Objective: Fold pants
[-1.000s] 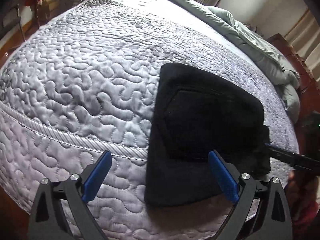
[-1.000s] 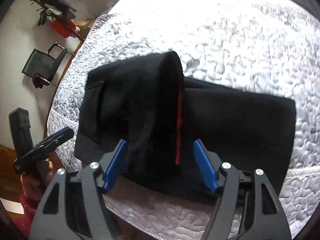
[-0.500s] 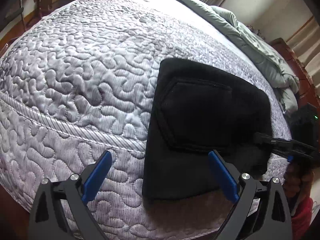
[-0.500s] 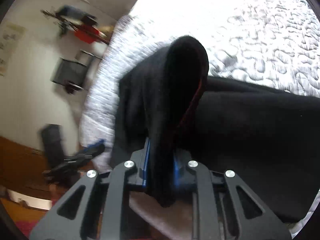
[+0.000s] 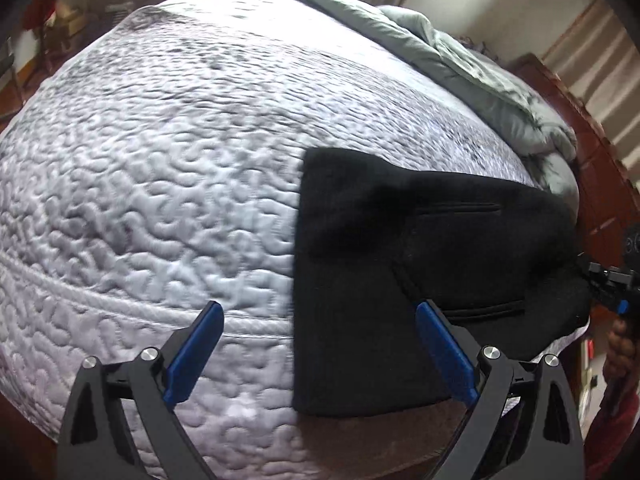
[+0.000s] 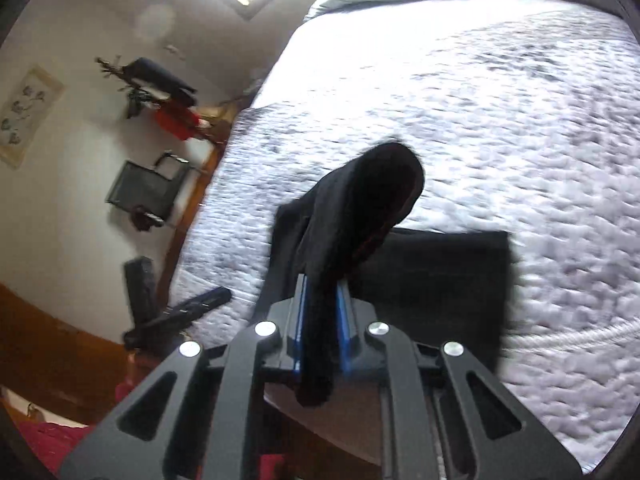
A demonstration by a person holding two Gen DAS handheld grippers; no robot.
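- The mattress (image 5: 168, 184) fills most of both views: pale grey, quilted in a wormy stitch pattern, with a corded seam running along its near edge.
- A grey-green duvet (image 5: 472, 76) is bunched along the mattress's far side, against a dark wooden headboard (image 5: 600, 168).
- Cream curtains (image 5: 592, 52) hang behind the headboard.
- The black pants (image 5: 400, 280) lie folded at the near edge of the mattress, a pocket seam showing on top.
- The left gripper (image 5: 316, 344) hovers over the near edge with its blue-padded jaws spread wide, holding nothing; its right pad is over the pants.
- The right gripper (image 6: 322, 328) has its jaws pinched tight on a raised fold of the pants (image 6: 360, 216), which stands up in a hump above the flat part.
- In the right wrist view a white wall carries a framed picture (image 6: 28, 116), a black chair (image 6: 148, 192) stands by it, and something red (image 6: 176, 124) sits beyond.
- The floor (image 6: 48, 344) is brown wood.
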